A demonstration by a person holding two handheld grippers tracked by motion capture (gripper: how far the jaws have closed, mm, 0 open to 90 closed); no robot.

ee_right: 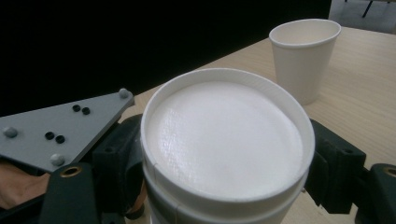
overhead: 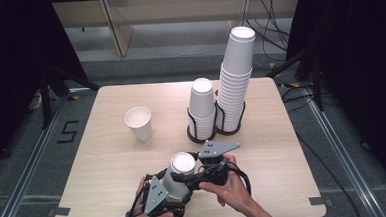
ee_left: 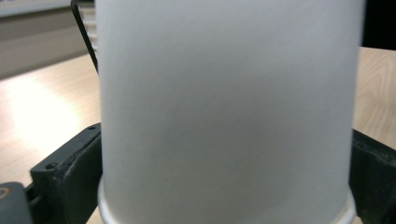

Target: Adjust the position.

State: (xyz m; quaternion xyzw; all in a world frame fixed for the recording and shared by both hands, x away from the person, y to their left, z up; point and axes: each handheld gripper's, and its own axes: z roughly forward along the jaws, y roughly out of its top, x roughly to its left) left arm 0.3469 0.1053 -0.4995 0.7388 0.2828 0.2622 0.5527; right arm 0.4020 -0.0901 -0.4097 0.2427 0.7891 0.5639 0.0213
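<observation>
Near the table's (overhead: pixel 108 158) six o'clock edge, both hand-held grippers flank an upside-down cup stack (overhead: pixel 178 177). The left one (overhead: pixel 171 195) stands wide around its lower cup; the right (overhead: pixel 197 174) clamps the top cup. Separation is underway; next, lift the top cup free.

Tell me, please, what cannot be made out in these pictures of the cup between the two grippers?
1. Left gripper view: the cup sits so close that it hides most of the table and the black holder behind it.
2. Right gripper view: the cup's wall hides whether the right gripper presses on it.
3. High view: the left gripper hides the cup's lower part, so nested cups cannot be counted.
</observation>
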